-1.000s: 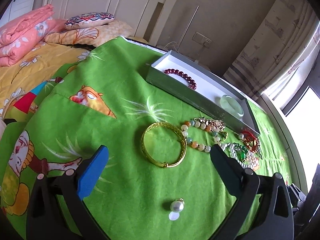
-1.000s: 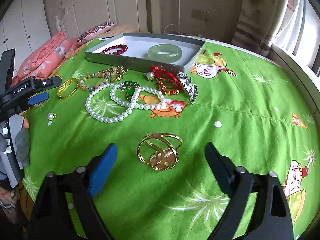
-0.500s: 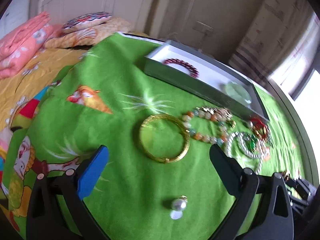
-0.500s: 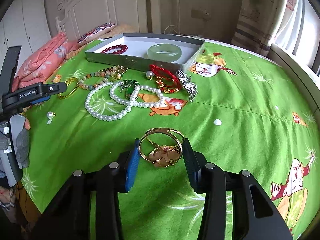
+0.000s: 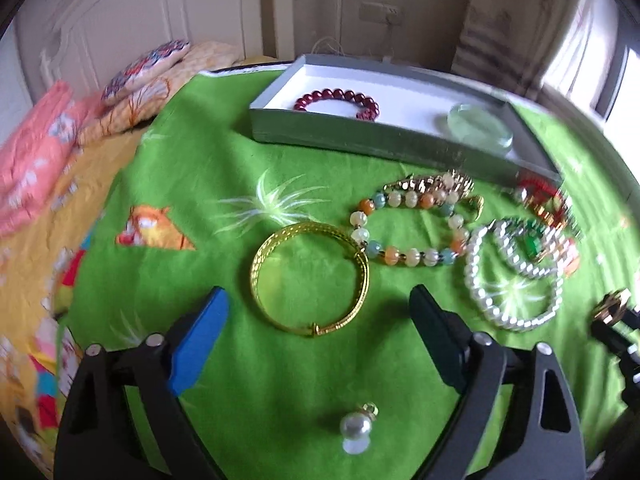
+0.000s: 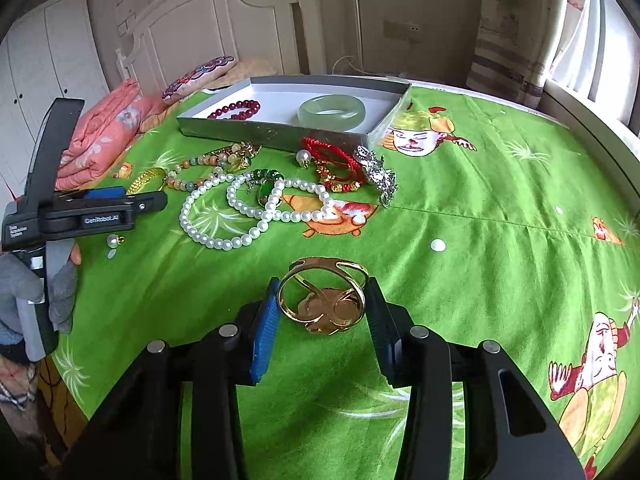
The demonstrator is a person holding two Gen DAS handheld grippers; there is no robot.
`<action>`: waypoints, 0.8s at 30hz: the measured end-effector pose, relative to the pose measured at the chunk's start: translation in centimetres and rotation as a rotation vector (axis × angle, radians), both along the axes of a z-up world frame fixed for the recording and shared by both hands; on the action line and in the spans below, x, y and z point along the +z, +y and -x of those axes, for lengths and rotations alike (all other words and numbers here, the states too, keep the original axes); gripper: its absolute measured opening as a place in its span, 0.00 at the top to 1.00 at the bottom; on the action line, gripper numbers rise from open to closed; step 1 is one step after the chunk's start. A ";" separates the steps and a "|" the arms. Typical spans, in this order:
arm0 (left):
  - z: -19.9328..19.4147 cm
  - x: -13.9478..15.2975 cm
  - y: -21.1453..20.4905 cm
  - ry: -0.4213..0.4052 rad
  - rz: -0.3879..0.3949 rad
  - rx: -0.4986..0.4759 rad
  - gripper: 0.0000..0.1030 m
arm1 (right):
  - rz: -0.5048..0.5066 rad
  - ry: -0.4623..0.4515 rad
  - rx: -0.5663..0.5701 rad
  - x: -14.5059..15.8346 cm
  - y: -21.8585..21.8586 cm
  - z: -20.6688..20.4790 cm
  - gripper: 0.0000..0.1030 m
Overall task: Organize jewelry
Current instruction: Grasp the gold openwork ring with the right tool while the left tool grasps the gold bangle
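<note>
A: Right gripper (image 6: 322, 306) is clenched on the gold cuff (image 6: 323, 300), pads at its two sides. The cuff sits low over the bed (image 6: 480, 208), near side of the pile; I can't tell whether it is lifted clear of the sheet.

B: Left gripper (image 5: 318, 320)?

A: Spread wide, holding nothing. It hangs just short of the gold bangle (image 5: 310, 276), which lies flat on the sheet between the jaw lines.

B: Risks?

A: The cuff is open wirework gripped across a curve. My judgement: it could rotate or pop out on the way to the tray (image 6: 280, 132), which is well apart from it. The tray wall could catch it on the way in. On the left, a bangle flat on soft cloth may skid or snag fabric when the jaws close. It touches the bead bracelet (image 5: 412, 224), so that could drag along.

B: Counts?

A: In the tray: one red bead bracelet (image 6: 236, 109), one jade bangle (image 6: 331, 110). On the bed: one gold bangle, one gold cuff, one mixed bead bracelet, one pearl strand (image 6: 256, 210) in loops with a green pendant (image 6: 266, 188) among them, one red cord tangle (image 6: 334, 164), one silver piece (image 6: 378, 172), two loose pearl drops (image 6: 114, 241) (image 6: 303, 156). Whether the tangle is more than one piece I can't tell.
</note>
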State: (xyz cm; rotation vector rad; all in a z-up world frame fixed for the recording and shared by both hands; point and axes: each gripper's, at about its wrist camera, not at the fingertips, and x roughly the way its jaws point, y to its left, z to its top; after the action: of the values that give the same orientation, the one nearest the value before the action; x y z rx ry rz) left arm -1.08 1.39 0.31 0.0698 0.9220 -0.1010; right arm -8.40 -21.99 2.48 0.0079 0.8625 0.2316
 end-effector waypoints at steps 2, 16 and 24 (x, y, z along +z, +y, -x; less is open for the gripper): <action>-0.2 0.2 0.1 -0.008 -0.002 -0.011 0.35 | -0.008 -0.001 0.001 0.0 -0.1 0.0 0.59; 2.6 0.6 0.9 -0.045 0.022 0.009 0.44 | -0.034 -0.048 0.008 0.5 -0.4 0.7 0.59; 3.2 1.4 0.4 -0.068 0.007 0.001 0.44 | -0.036 -0.055 0.010 0.6 -0.3 0.8 0.59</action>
State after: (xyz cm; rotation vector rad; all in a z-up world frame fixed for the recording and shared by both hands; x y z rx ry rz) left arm -4.29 1.76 1.74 0.0658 0.8534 -0.1002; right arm -9.17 -22.28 3.10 0.0307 0.8038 0.2558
